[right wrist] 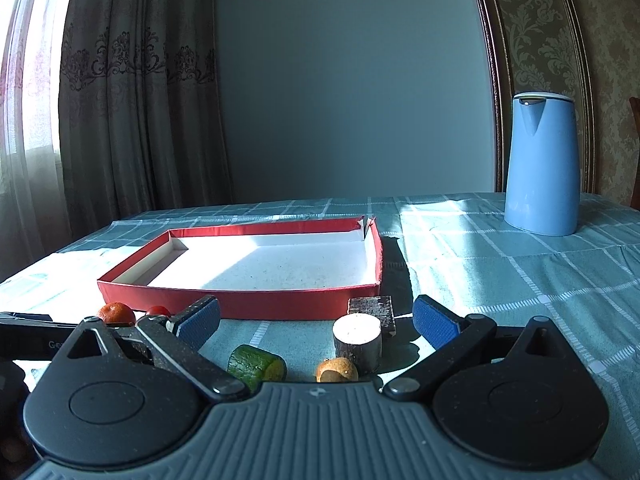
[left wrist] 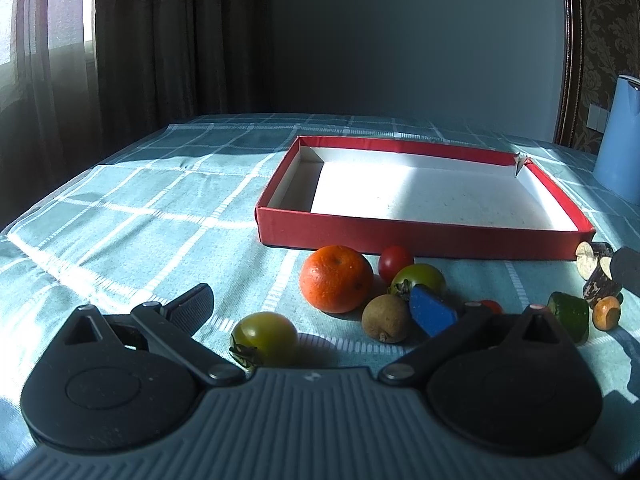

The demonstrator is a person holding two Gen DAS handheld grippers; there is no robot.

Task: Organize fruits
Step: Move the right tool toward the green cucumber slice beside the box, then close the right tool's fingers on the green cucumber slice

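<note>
Fruits clustered lower centre, red box (left wrist: 424, 236) empty. Left gripper (left wrist: 320, 312) and right gripper (right wrist: 316, 320) spread wide, nothing held. Green tomato (left wrist: 266, 336) likely nudged, rolled away.

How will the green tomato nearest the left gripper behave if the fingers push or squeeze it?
The green tomato looks round and smooth, so a push would probably roll it on the tablecloth. Its glossy skin may slip between the pads, and a hard squeeze could bruise it.
</note>
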